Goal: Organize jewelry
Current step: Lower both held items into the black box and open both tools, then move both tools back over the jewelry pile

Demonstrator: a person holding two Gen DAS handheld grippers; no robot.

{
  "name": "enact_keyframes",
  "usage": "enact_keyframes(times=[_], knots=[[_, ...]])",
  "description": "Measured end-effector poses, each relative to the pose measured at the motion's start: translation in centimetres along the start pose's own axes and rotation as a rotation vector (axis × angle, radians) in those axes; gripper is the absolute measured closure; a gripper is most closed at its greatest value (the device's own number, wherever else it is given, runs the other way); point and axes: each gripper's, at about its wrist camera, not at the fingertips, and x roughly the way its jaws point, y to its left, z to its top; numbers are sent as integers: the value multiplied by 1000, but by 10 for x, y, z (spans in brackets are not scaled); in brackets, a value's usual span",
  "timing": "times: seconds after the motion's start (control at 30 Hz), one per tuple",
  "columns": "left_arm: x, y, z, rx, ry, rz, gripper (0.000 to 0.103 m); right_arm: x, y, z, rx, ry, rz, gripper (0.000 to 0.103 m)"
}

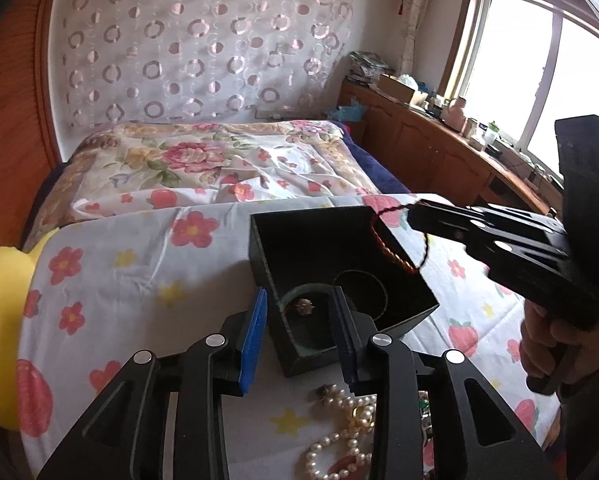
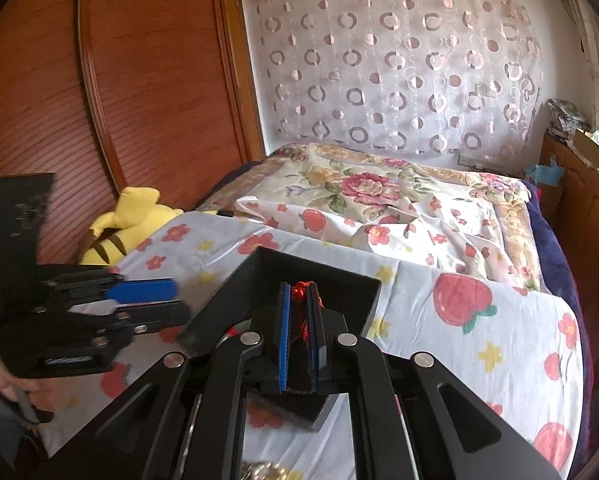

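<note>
- The right tongs are nearly closed, pinching a red braided cord bracelet that hangs over the far right wall of the black box.
- The left tongs stand wide open, empty, straddling the box's near corner.
- Inside the box lie a green bangle and a small gold piece.
- A pearl necklace lies on the flowered bedsheet at the bed's near edge.
</note>
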Motion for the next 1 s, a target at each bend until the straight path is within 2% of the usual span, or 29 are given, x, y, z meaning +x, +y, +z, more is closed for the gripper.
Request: enact_keyframes(times=[0.07, 0.2, 0.23, 0.27, 0.33, 0.37, 0.6, 1.0], knots=[[-4, 2, -3, 6, -6, 10, 65, 8, -1, 2, -5, 11, -17, 94], [-10, 3, -8, 28, -14, 34, 63, 22, -1, 6, -27, 31, -49, 93], [-12, 2, -10, 32, -16, 38, 63, 25, -1, 6, -29, 37, -55, 91], [-14, 2, -13, 38, -19, 42, 63, 26, -1, 6, -29, 43, -64, 75], [-18, 2, -16, 43, -24, 43, 60, 26, -1, 7, -25, 36, -70, 53], [-20, 1, -19, 45, -27, 42, 57, 24, -1, 6, -24, 28, -67, 53], [-32, -6, -50, 55, -25, 12, 56, -6, 4, -16, -41, 19, -67, 53], [-42, -24, -107, 79, 15, -12, 56, -56, 14, -100, 0, 70, -27, 53]])
